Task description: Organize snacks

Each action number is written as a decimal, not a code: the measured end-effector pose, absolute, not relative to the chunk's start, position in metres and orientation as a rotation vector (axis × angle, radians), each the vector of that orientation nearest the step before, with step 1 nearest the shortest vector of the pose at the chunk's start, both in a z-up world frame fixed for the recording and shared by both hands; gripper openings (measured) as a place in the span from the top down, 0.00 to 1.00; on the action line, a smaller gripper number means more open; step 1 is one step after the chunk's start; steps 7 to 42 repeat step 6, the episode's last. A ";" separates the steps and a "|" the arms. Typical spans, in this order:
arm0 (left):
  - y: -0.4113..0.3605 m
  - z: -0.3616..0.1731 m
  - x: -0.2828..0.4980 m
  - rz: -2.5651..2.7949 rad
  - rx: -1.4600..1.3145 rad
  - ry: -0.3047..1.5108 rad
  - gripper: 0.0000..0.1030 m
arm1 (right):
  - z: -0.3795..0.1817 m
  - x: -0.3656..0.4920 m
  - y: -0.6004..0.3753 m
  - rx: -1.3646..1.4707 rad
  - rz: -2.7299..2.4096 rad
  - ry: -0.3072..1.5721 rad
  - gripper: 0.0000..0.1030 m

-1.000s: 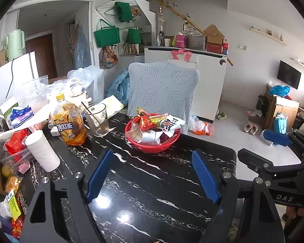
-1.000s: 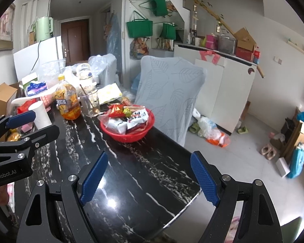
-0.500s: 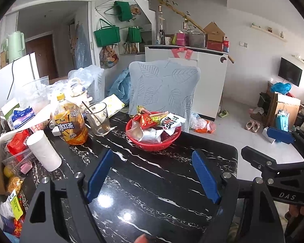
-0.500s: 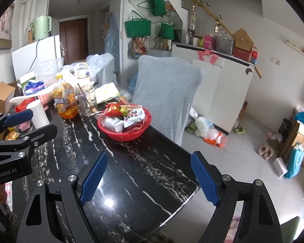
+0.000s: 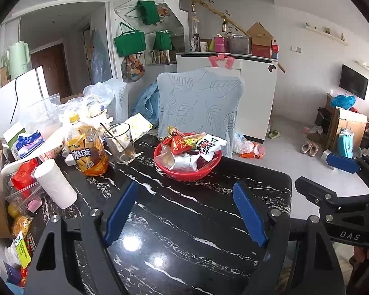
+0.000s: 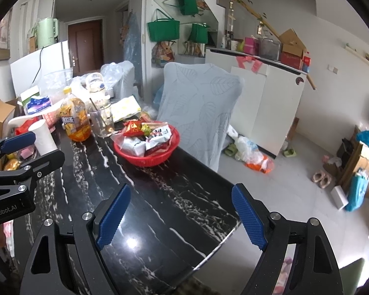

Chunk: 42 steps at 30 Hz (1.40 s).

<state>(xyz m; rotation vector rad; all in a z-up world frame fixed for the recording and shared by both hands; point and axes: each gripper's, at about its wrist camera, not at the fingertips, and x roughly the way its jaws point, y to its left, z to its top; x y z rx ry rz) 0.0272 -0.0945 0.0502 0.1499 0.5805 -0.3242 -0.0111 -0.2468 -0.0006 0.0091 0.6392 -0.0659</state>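
A: Left gripper [image 5: 185, 211]?
B: Fingers [image 5: 121, 212] spread wide, gripping nothing, hovering over the black marble worktop [image 5: 174, 245].
A: Right gripper [image 6: 180, 215]?
B: Same: blue fingers [image 6: 246, 217] wide apart, empty, above the worktop's near right corner. It also shows at the right edge of the left view, off the worktop's side.
A: Snacks?
B: Snack packets [image 5: 187, 151] piled in the red basket [image 5: 192, 173], further along the worktop, ahead of both grippers and well apart from them. Red triangular pack and white pack on top.
A: Around it?
B: Left of the basket: glass with a spoon [image 5: 119, 143], then iced tea bottle [image 5: 87, 151], then a white paper roll [image 5: 55, 184] lying tilted near the left edge. Leaf-print covered chair [image 5: 200, 103] right behind the basket. More clutter at the far left; can't sort it.
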 end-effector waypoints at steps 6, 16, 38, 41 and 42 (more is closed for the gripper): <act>-0.095 0.049 0.028 -0.341 0.148 0.591 0.23 | -0.001 -0.011 -0.247 0.010 -0.066 0.639 0.17; -0.095 0.049 0.028 -0.341 0.148 0.591 0.23 | -0.001 -0.011 -0.247 0.010 -0.066 0.639 0.17; -0.095 0.049 0.028 -0.341 0.148 0.591 0.23 | -0.001 -0.011 -0.247 0.010 -0.066 0.639 0.17; -0.095 0.049 0.028 -0.341 0.148 0.591 0.23 | -0.001 -0.011 -0.247 0.010 -0.066 0.639 0.17; -0.095 0.049 0.028 -0.341 0.148 0.591 0.23 | -0.001 -0.011 -0.247 0.010 -0.066 0.639 0.17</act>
